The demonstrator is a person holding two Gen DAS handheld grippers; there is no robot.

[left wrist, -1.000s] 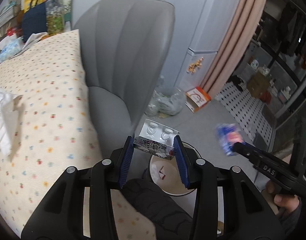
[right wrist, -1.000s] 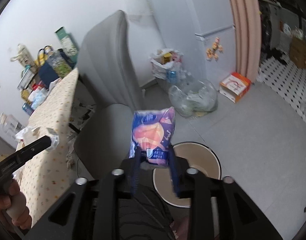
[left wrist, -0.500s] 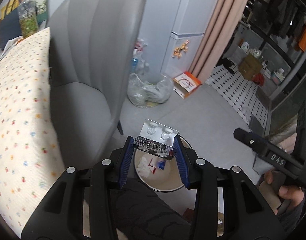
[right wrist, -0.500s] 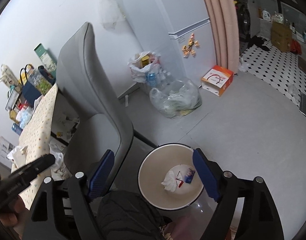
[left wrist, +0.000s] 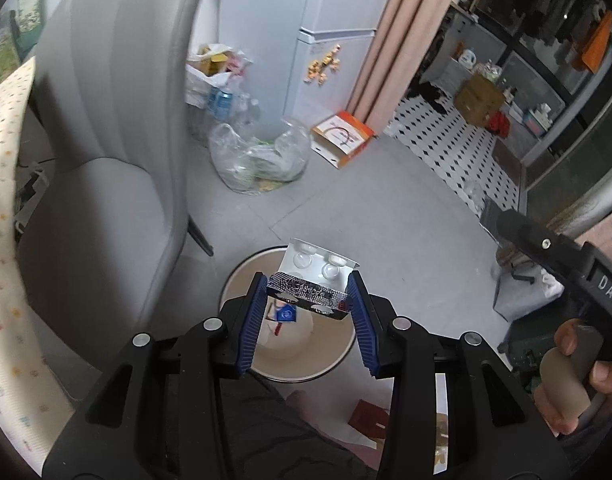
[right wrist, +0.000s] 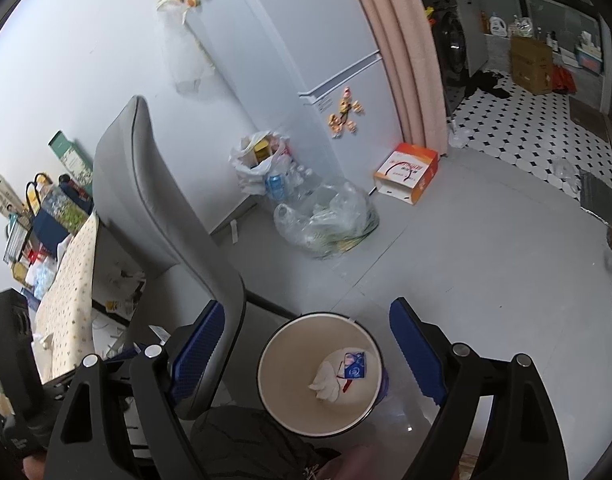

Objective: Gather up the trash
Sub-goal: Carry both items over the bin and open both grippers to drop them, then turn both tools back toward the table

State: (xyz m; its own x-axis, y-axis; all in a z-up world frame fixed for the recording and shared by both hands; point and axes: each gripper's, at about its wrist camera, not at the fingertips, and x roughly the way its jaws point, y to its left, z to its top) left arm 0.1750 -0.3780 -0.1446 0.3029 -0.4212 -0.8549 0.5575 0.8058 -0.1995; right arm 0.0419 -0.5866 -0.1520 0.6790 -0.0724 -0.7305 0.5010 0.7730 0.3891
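Left wrist view: the left gripper (left wrist: 309, 298) has its jaws closed on a pill pack (left wrist: 313, 280), low in the middle, above the bin (left wrist: 338, 356).

Right wrist view: the right gripper (right wrist: 303, 344) has just been opening; its jaws stand wide with nothing between them. In the bin (right wrist: 275, 384) at the bottom lie a blue wrapper (right wrist: 354, 365) and a tissue (right wrist: 326, 380).
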